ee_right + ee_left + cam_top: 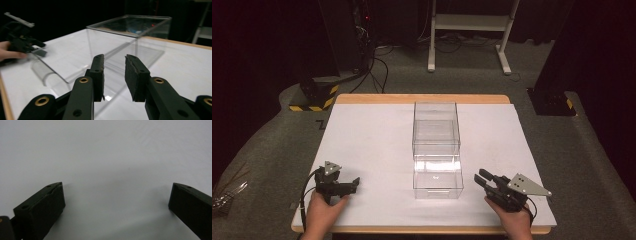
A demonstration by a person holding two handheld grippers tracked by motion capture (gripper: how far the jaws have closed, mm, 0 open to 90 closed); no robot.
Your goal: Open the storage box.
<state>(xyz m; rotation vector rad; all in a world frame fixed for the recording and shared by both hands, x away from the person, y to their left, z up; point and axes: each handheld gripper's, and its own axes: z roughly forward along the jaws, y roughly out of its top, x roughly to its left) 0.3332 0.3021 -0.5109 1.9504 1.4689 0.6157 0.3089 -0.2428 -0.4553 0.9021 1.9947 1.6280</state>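
A clear plastic box (436,125) stands in the middle of the white table (362,130). Its clear drawer (438,178) is pulled out toward the front edge. In the right gripper view the box (130,27) is ahead and the drawer front (47,75) curves at the left. My right gripper (481,178) is just right of the drawer, apart from it; its jaws (114,61) stand partly open with nothing between them. My left gripper (355,183) rests at the front left, pointing at the drawer. Its jaws (116,188) are wide open over bare white table.
Wooden table edges (422,98) show at the back and front. On the floor behind are a white metal stand (469,22), cables (377,65), a black post with a yellow-striped base (314,97) at the left and a black base (552,100) at the right.
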